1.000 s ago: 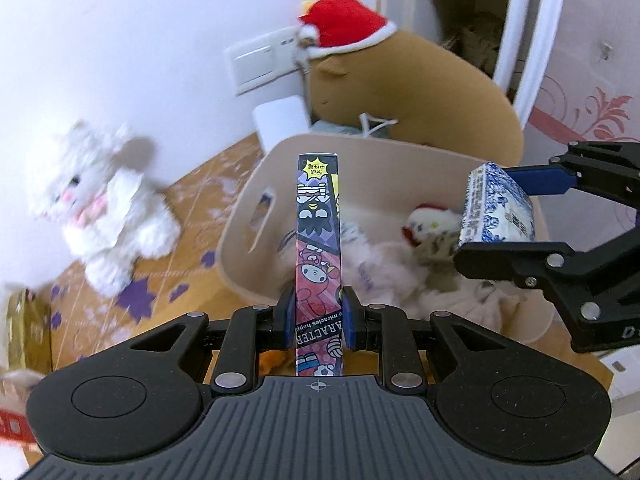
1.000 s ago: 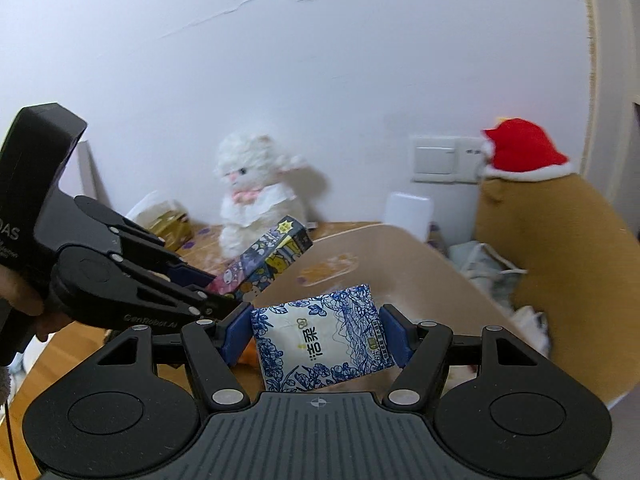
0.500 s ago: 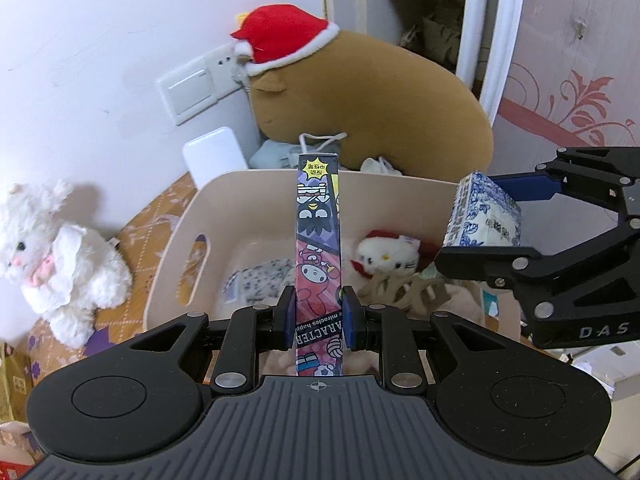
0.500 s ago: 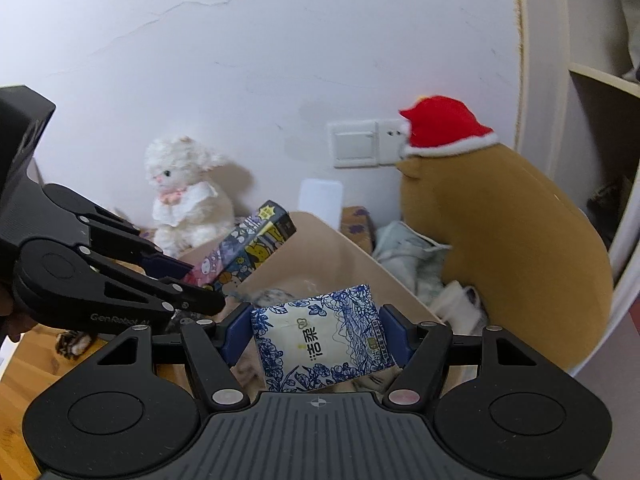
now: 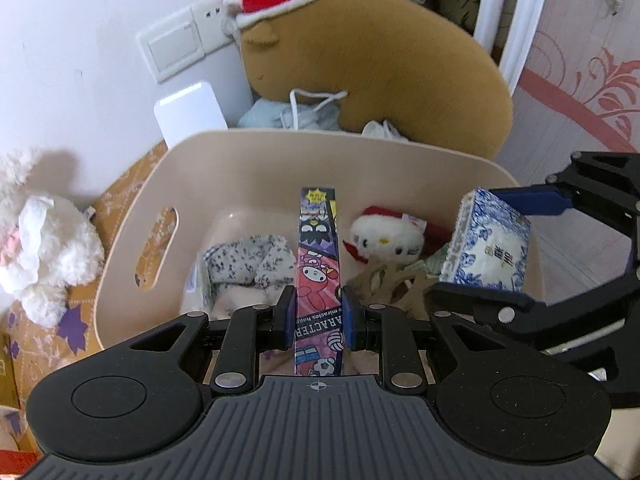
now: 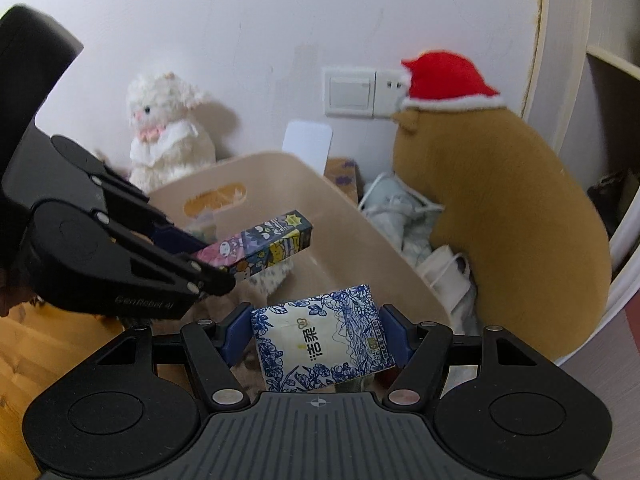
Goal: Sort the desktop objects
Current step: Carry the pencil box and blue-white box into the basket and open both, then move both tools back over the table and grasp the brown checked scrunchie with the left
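Note:
My left gripper (image 5: 318, 316) is shut on a long cartoon-print box (image 5: 318, 264) and holds it over the beige storage bin (image 5: 248, 156). The box also shows in the right wrist view (image 6: 260, 246). My right gripper (image 6: 316, 340) is shut on a blue-and-white tissue pack (image 6: 320, 340), held over the bin's right side; the pack also shows in the left wrist view (image 5: 486, 248). The bin (image 6: 360, 232) holds a small white plush with a red hat (image 5: 386, 236), speckled cloth (image 5: 248, 260) and a tan cut-out piece (image 5: 394, 284).
A large brown plush with a red hat (image 5: 380, 60) leans on the wall behind the bin. A white lamb plush (image 5: 40, 240) sits at the left on a brown patterned mat (image 5: 52, 328). A white device (image 5: 190, 112) stands under the wall switch (image 5: 176, 46).
Both grippers moved forward and down over the bin with their objects still held. The bin's contents now lie right below the fingers.

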The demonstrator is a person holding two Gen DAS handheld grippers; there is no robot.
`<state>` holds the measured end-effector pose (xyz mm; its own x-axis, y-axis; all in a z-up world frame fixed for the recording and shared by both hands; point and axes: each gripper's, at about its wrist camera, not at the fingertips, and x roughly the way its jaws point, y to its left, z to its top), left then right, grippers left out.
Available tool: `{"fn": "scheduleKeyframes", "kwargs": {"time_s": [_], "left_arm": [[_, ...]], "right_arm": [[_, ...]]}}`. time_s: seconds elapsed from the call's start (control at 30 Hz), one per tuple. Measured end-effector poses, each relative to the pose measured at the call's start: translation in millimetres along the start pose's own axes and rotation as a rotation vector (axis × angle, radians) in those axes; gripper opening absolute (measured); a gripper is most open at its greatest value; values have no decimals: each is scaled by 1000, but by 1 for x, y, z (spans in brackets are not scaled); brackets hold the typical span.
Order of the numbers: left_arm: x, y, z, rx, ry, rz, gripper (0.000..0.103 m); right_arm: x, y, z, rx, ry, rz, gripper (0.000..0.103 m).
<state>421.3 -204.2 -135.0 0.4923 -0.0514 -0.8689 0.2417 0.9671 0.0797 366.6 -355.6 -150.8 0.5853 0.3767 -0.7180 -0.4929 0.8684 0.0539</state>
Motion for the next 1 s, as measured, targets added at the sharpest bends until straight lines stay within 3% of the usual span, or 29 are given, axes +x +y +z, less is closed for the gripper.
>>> {"fn": "scheduleKeyframes", "kwargs": {"time_s": [0.27, 0.43, 0.47, 0.8, 1.0], "left_arm": [[12, 3, -5, -28, 32, -32, 27], [10, 10, -10, -44, 30, -2, 71], [9, 13, -11, -53, 32, 1, 73], [-8, 40, -28, -118, 10, 22, 73], [-36, 62, -43, -149, -63, 52, 76]], "right_arm": [[14, 0, -5, 3, 54, -2, 67], [12, 3, -3, -22, 49, -24, 75], [11, 4, -3, -22, 48, -24, 77], [-4, 16, 1, -16, 8, -36, 100], [-10, 32, 8, -38, -20, -34, 103]]}}
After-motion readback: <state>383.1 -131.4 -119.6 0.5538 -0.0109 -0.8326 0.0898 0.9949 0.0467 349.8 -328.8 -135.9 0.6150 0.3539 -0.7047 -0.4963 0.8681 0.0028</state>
